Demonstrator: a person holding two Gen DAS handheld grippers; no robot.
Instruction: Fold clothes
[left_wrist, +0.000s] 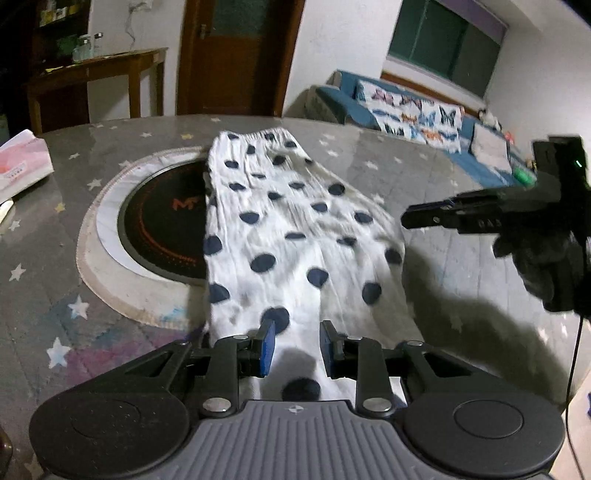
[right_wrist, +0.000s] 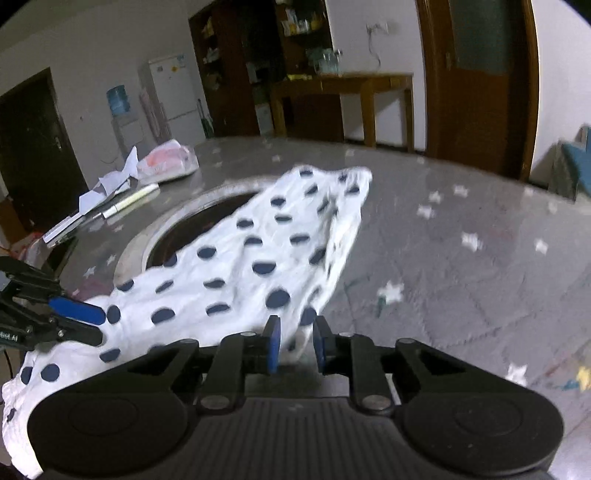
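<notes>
Star-print table (left_wrist: 424, 266), inset black burner (left_wrist: 162, 236); sofa (left_wrist: 406, 110) behind.

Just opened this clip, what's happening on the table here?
A person with a handheld gripper in each hand is folding a white polka-dot garment on a star-patterned table. The garment lies partly over a round black cooktop. The left gripper sits at the garment's near end, cloth between its jaws. The right gripper is at the garment's side edge, jaws slightly apart, not clearly pinching anything.
</notes>
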